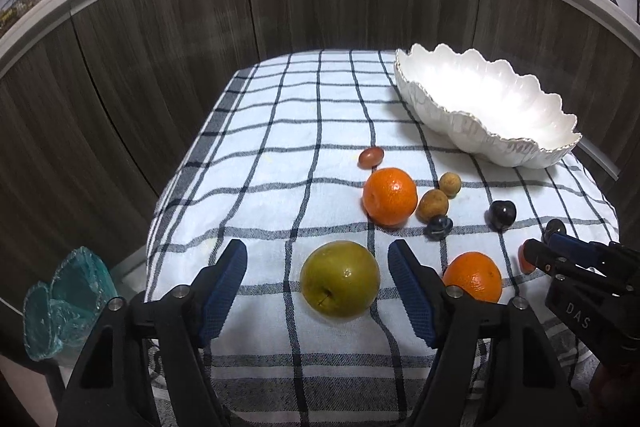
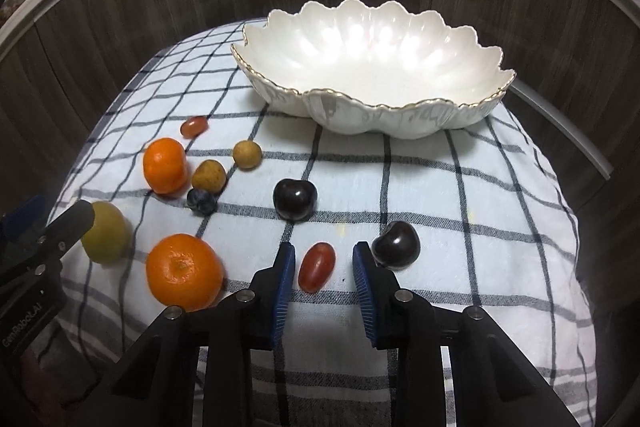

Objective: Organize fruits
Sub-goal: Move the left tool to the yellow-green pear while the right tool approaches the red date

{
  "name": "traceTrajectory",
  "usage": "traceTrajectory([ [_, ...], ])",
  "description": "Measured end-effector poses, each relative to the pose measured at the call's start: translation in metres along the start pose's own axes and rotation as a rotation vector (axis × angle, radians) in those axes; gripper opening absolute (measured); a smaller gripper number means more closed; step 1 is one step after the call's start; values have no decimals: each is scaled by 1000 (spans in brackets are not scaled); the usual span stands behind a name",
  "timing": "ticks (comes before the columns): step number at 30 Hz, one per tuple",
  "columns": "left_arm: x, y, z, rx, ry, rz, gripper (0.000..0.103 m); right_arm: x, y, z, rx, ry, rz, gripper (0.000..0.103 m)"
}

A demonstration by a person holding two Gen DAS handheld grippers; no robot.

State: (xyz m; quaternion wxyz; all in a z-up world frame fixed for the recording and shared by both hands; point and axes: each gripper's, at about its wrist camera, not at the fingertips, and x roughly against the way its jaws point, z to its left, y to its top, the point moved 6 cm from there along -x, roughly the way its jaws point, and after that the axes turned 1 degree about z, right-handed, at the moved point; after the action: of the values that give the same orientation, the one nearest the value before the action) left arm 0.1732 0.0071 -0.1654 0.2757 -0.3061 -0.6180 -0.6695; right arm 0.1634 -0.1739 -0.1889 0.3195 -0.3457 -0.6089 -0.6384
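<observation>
My left gripper [image 1: 318,259] is open, its fingers on either side of a green pear [image 1: 340,279] on the checked cloth. My right gripper [image 2: 324,259] is open around a red grape tomato [image 2: 317,267], with a dark cherry [image 2: 396,245] just right of its right finger. The white scalloped bowl [image 2: 400,119] stands empty at the back; it also shows in the left wrist view [image 1: 500,147]. Two oranges [image 1: 390,197] [image 1: 473,277], two small brown fruits [image 1: 433,205], a blueberry [image 1: 439,227], another cherry [image 2: 295,199] and a second red grape tomato [image 2: 195,126] lie loose.
The checked cloth [image 1: 280,155] covers a small table in front of dark wood cabinets [image 1: 160,47]. A teal glass dish [image 1: 60,303] sits off the table's left side. The right gripper's body shows at the right of the left wrist view [image 1: 580,267].
</observation>
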Motion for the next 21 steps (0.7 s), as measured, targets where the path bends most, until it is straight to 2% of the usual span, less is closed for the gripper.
traceTrajectory([
  [14, -16, -7, -2, 9, -25, 58, 65, -15, -3, 1, -5, 4, 40, 31],
  [21, -25, -11, -7, 17, -64, 90, 57, -20, -4, 2, -4, 6, 52, 31],
])
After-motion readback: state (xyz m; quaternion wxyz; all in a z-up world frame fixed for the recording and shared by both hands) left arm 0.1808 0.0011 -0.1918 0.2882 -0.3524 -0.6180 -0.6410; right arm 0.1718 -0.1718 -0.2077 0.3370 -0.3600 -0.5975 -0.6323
